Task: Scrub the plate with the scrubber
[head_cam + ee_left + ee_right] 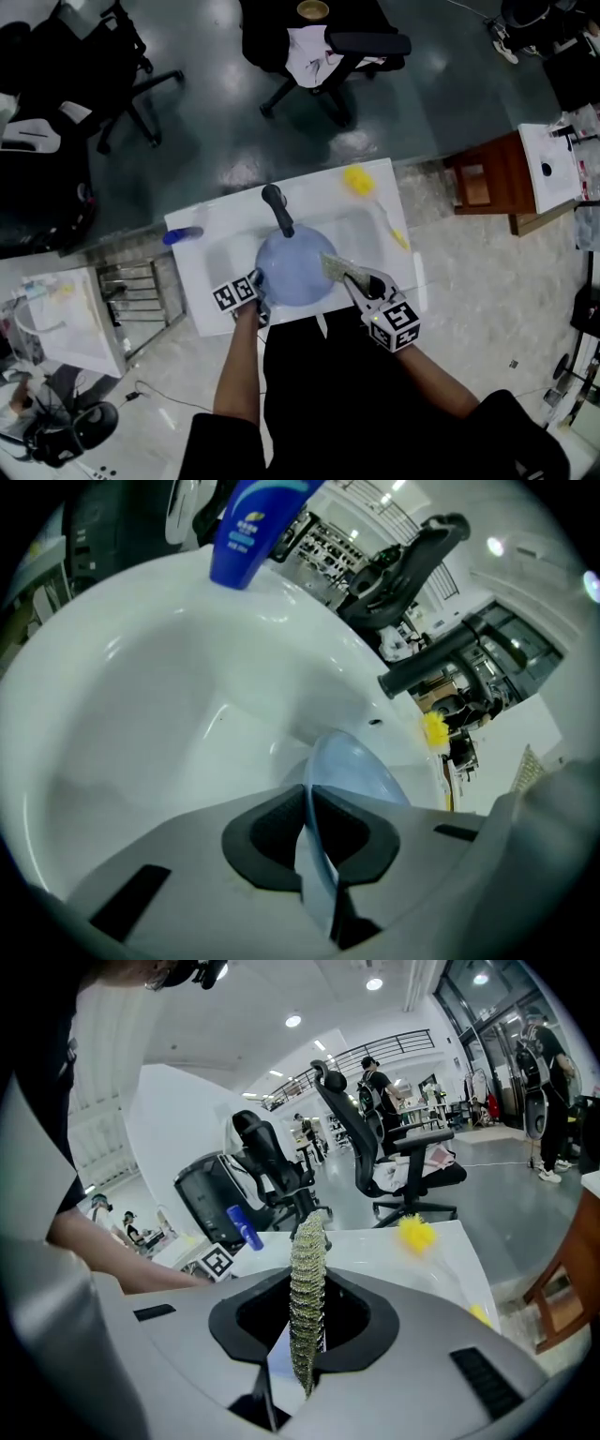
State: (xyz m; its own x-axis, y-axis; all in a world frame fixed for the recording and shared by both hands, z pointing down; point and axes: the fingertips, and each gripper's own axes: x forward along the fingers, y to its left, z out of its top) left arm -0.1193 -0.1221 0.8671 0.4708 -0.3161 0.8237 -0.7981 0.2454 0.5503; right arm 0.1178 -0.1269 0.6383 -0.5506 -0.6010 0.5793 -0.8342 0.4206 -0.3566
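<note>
A translucent blue plate [295, 267] rests in the white sink [225, 234] under the black faucet [277, 208]. My left gripper [260, 298] is at the plate's near-left rim. In the left gripper view the plate [352, 771] stands edge-on between the dark pads [272, 841], and the left gripper [309, 832] is shut on it. My right gripper [361, 281] is at the plate's right side, shut on a greenish mesh scrubber [337, 267]. In the right gripper view the scrubber [305, 1279] sticks up from the closed right gripper [307, 1335].
A blue bottle [183, 235] lies on the sink's left ledge. A yellow brush [359, 180] lies on the right ledge. Office chairs [323, 47] stand beyond the sink, a wooden table [492, 178] to the right, and a wire rack [141, 295] to the left.
</note>
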